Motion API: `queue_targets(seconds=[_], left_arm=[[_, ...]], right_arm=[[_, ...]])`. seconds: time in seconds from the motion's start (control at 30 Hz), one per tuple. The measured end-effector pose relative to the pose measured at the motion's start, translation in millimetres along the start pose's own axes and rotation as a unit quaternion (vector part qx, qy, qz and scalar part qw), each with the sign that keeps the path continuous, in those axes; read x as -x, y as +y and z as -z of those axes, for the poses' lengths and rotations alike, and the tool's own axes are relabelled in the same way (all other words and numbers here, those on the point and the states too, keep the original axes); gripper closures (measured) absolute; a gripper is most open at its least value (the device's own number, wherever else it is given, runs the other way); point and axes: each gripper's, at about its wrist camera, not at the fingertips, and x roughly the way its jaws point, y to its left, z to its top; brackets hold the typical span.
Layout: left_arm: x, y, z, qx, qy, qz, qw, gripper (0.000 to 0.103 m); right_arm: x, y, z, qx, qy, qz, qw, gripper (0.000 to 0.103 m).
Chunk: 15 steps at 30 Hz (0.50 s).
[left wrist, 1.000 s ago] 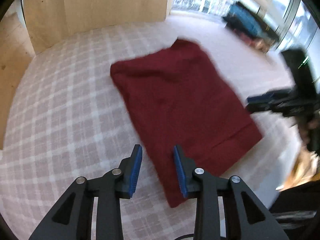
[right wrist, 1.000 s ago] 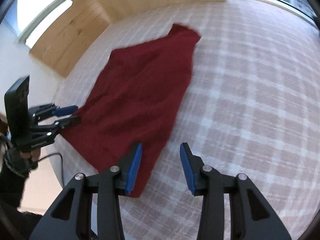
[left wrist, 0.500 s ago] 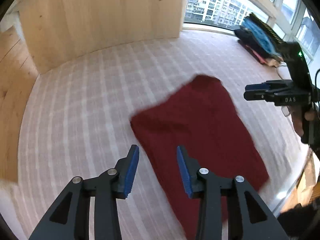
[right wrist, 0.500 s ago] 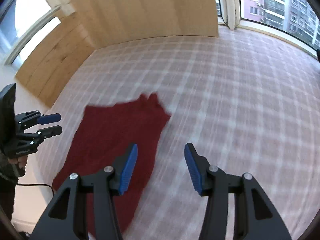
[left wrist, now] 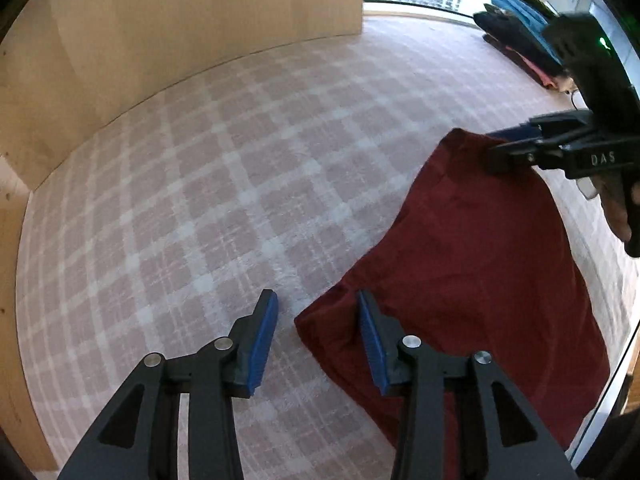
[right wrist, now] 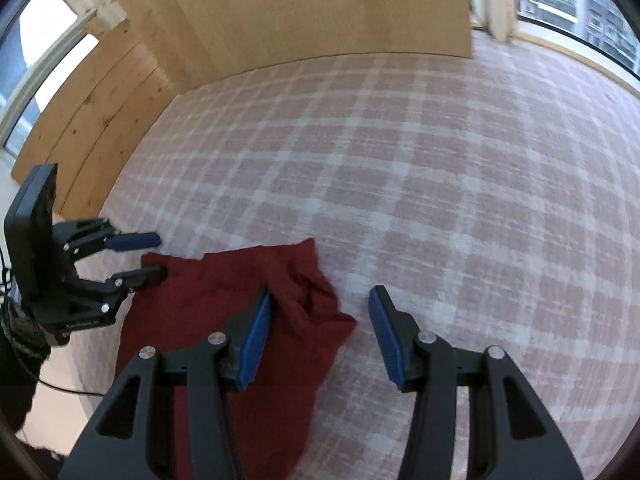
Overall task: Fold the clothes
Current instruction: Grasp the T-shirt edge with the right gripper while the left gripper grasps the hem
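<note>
A dark red garment [left wrist: 480, 260] lies flat on a pink plaid cover [left wrist: 200, 200]. My left gripper [left wrist: 318, 340] hangs open over the garment's left corner, its pads clear of the cloth. My right gripper [left wrist: 506, 144] shows at the upper right, above the garment's far corner. In the right wrist view the garment [right wrist: 224, 300] is rumpled at its right corner, which lies between the open jaws of my right gripper [right wrist: 320, 340] without being pinched. My left gripper [right wrist: 144, 258] appears at the left, open, at the cloth's edge.
Wooden panels [left wrist: 180, 20] close off the far side of the cover. A stack of folded clothes [left wrist: 516, 36] lies by the window. The cover's edge [left wrist: 624, 344] runs down the right. A hand [left wrist: 618, 208] holds the right gripper. A thin cable [right wrist: 60, 388] trails at lower left.
Both grippers have travelled along the garment from its near part to its far end. The jaws of both stand a little wider than a second ago. The cloth's right corner now looks rumpled.
</note>
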Motion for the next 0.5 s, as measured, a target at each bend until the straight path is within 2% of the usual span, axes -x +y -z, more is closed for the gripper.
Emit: queue_targets(seconds=[0.07,0.13,0.17,0.2,0.23,0.27,0.4,0.5], left_arm=[[0.3,-3.4,0.5,-0.008,-0.002,0.001,1.0000,0.069],[1.0,-10.3,1.4,-0.025,-0.007,0.006,0.9997,0.084],[1.3,-15.4,1.6,-0.037,-0.009,0.005,0.9993,0.089],[1.4,-21.0,1.7,-0.051,-0.011,0.000,0.9986,0.091],[1.3,-23.2,1.6,-0.058,-0.012,-0.001,0.9982,0.094],[0.9,-22.0,1.1,-0.057,-0.012,0.002,0.9983,0.094],[3.6,-14.1,0.6,-0.039,-0.014,0.019,0.9990,0.096],[23.3,-8.5,3.6,-0.027,-0.037,0.026,0.9986,0.096]], right_arm=[[-3.7,8.1,1.5,0.029,0.003,0.020,0.999,0.055],[-5.6,13.5,2.7,0.046,0.003,0.028,0.999,0.061],[-6.7,14.7,2.2,0.049,0.003,0.029,0.998,0.069],[-8.1,14.3,1.2,0.047,0.005,0.023,0.999,0.084],[-10.0,12.8,0.4,0.040,0.011,0.007,0.999,0.092],[-11.5,10.7,0.0,0.029,0.018,-0.014,0.999,0.094],[-0.2,14.0,1.2,0.023,0.006,-0.018,1.000,0.094],[13.8,18.3,2.5,0.023,-0.010,-0.020,1.000,0.094]])
